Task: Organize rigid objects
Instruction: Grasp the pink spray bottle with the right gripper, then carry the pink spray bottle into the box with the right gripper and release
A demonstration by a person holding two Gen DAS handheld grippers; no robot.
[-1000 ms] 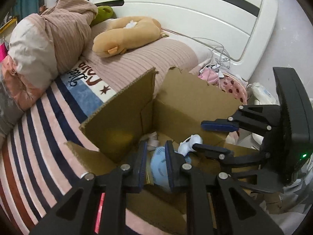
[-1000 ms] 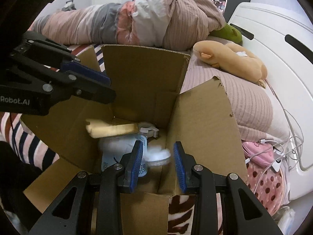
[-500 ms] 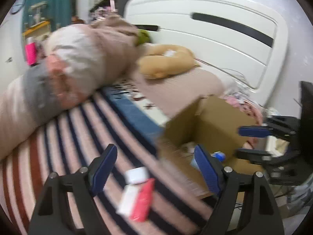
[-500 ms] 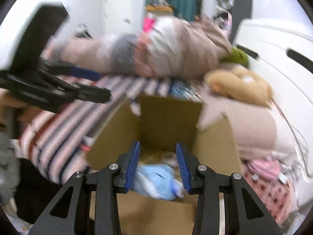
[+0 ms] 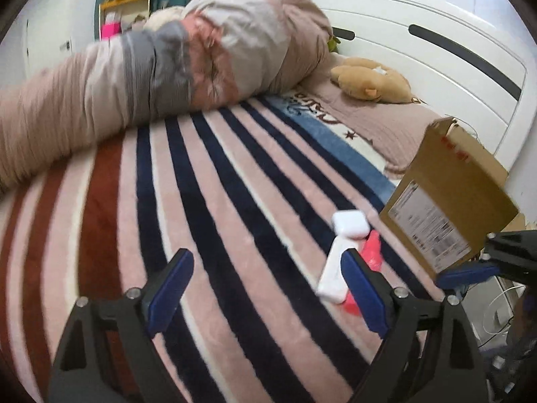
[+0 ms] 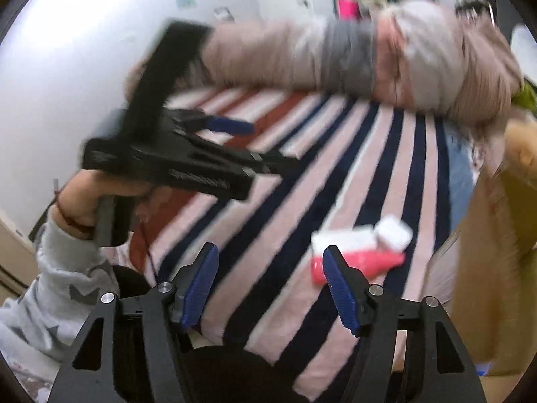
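Observation:
Three small items lie together on the striped blanket beside the cardboard box (image 5: 446, 201): a white rounded case (image 5: 350, 223), a long white box (image 5: 332, 275) and a red tube (image 5: 371, 252). My left gripper (image 5: 266, 262) hovers over the blanket just left of them. Its jaws are opening and nothing is between them. My right gripper (image 6: 270, 255) is over the blanket too, its jaws opening and empty. The white case (image 6: 392, 233), white box (image 6: 342, 240) and red tube (image 6: 355, 265) sit just past its right finger. The left gripper (image 6: 268, 144) shows blurred in the right wrist view.
A rolled pink and grey quilt (image 5: 167, 67) runs along the far side of the bed. A tan plush toy (image 5: 372, 80) lies by the white headboard (image 5: 436, 50). A person's hand and grey sleeve (image 6: 77, 208) hold the left gripper. The cardboard box (image 6: 496, 268) stands at the right.
Both grippers have swung out of the cardboard box and leftward over the striped blanket. Both jaws have widened, and the blue and white things they were over stayed in the box.

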